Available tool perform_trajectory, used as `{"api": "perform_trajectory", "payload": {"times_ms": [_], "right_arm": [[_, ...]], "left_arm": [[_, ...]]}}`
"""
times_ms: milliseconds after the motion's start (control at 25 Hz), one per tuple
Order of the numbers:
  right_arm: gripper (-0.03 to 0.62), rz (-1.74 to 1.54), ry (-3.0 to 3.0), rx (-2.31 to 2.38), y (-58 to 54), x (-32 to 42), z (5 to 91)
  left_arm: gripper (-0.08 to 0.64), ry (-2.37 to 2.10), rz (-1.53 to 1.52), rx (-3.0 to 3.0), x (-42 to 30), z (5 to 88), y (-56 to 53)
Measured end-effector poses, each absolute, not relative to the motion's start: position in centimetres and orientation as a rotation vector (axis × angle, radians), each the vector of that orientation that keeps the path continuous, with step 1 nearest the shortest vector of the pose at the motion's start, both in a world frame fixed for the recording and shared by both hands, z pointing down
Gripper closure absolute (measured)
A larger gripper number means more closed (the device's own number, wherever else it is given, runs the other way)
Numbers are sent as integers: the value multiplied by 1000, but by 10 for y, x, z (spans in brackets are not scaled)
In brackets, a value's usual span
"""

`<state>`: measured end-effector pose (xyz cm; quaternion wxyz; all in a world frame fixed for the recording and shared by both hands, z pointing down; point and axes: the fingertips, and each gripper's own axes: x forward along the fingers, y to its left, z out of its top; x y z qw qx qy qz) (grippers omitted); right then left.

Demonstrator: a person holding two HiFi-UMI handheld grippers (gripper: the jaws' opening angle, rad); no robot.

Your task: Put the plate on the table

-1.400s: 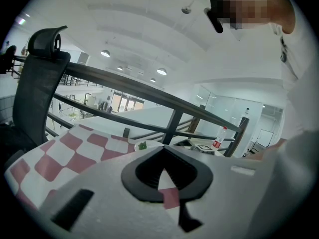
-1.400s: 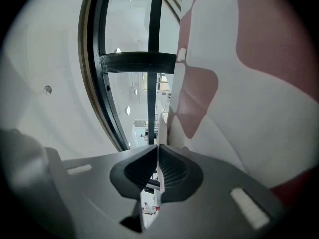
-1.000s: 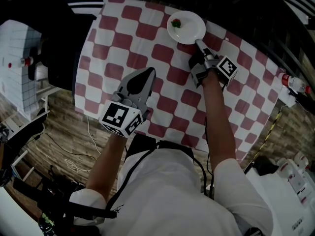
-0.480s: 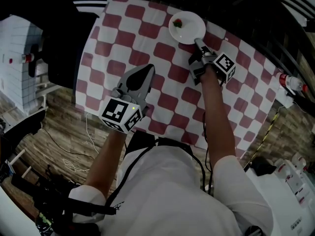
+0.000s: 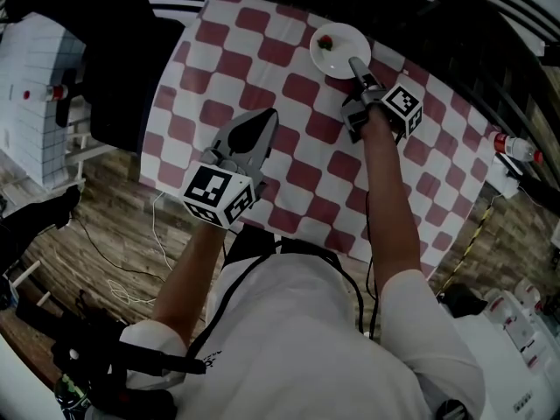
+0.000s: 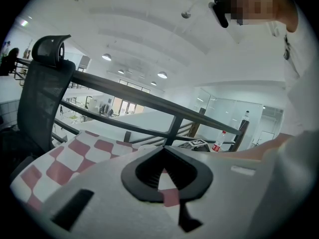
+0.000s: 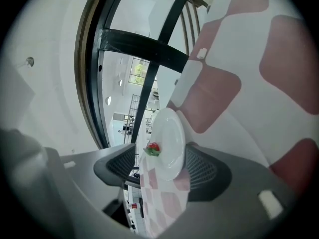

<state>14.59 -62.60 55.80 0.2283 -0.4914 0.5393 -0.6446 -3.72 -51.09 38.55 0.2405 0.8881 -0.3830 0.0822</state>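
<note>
At seven o'clock the left gripper point(image 5: 262, 121) hangs empty, jaws pressed together. Toward one o'clock the right gripper point(image 5: 359, 66) has just been opening its jaws, which stand spread about the rim of the white plate point(image 5: 346, 37) lying on the cloth-covered table point(image 5: 262, 68). This looks like the release; next, withdraw without nudging it.

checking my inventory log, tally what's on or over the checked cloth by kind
plate: 1
red-and-green food piece: 1
grippers: 2, left gripper and right gripper, its jaws just opening with the plate rim between them
total: 4
</note>
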Motion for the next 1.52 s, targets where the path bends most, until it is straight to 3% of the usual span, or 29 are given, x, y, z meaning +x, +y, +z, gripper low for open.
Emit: {"api": "perform_trajectory", "payload": {"times_ms": [160,440,560,720,760,1520], "right_arm": [[270,-1759,1474,-1394,-624,150,553],[343,-1689,1475,-1360,-603,156,540],[415,-1645,1493,-1367,-593,162,528],[578,-1578,1561,-1383,-576,166,505],[586,-1562,1593,-1377,-570,163,497],[588,-1328,1864,-1168,-429,87,338]], "left_arm": [[558,-1042,227,2446,-40,377,-509],[558,-1019,236,2479,-41,365,-498],[558,-998,228,2500,-37,357,-493],[558,-966,214,2534,-34,344,-483],[558,-959,211,2541,-34,341,-479],[558,-835,184,2634,-54,297,-411]]}}
